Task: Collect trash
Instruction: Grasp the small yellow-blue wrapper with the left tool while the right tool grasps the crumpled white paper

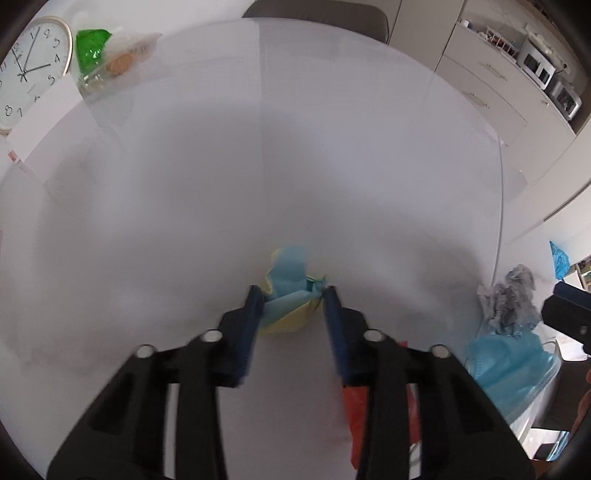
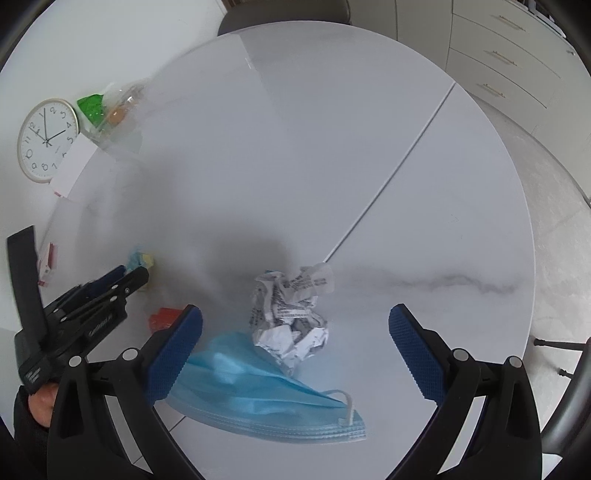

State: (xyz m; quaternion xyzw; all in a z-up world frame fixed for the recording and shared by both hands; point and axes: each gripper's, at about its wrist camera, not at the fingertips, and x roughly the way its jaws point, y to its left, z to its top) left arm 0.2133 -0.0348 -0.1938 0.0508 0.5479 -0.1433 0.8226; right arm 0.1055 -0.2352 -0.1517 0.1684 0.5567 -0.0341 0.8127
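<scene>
A crumpled wad of blue and yellow paper (image 1: 290, 280) lies on the round white table (image 1: 295, 147). My left gripper (image 1: 291, 295) points steeply down at the wad, and its blue pads touch both sides of it. In the right wrist view the same gripper (image 2: 135, 275) sits at the left with the wad (image 2: 142, 258) at its tips. My right gripper (image 2: 295, 317) stands wide open above a crumpled printed paper ball (image 2: 291, 310) and a blue face mask (image 2: 258, 387). A red wrapper (image 2: 164, 317) lies between the two grippers.
A wall clock (image 2: 46, 140) lies flat at the table's far left beside a clear container with a green packet (image 2: 92, 107). A small white and red box (image 2: 48, 262) sits at the left edge. A chair back (image 1: 317, 14) stands behind the table, with cabinets (image 1: 487, 85) to the right.
</scene>
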